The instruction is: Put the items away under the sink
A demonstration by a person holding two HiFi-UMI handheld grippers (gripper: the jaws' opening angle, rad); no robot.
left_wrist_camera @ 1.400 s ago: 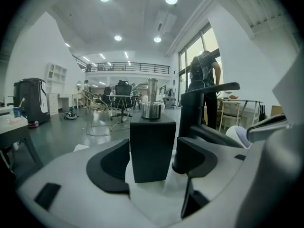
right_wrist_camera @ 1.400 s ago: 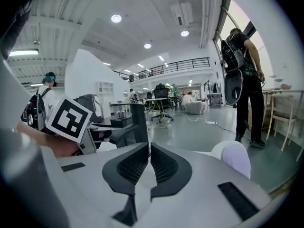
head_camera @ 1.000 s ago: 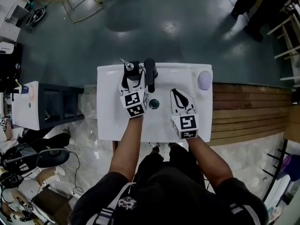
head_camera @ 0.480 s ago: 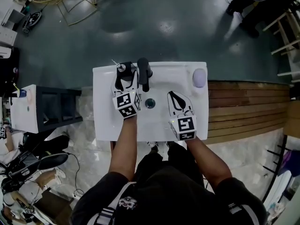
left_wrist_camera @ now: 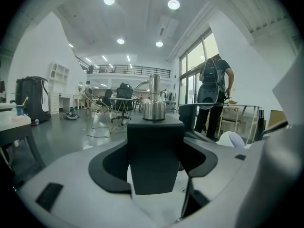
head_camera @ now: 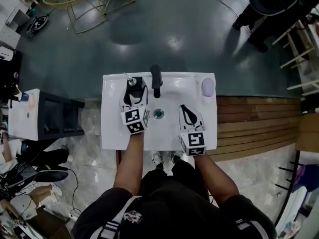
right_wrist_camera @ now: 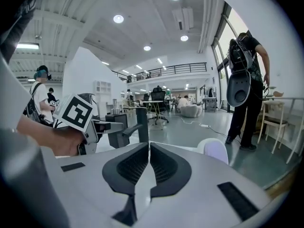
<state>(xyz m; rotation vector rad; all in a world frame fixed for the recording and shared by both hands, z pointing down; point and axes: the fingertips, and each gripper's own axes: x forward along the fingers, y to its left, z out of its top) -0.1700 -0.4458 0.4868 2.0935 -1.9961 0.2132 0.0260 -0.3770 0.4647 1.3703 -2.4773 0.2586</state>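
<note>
Over the white sink (head_camera: 110, 133), head view: left gripper (head_camera: 133, 94) sits at the soap dispenser (head_camera: 132, 81), beside the faucet (head_camera: 156, 78). Left gripper view: jaws clasp the dispenser's black body. Right gripper view: right gripper (right_wrist_camera: 150, 161) pressed together, empty. Risk: a loose hold could let the tall dispenser tip on lifting.

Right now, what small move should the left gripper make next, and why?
Probably lift the dispenser straight up off the sink. The left gripper seems shut on it, its jaws against both sides, while the right gripper is shut and empty.
</note>
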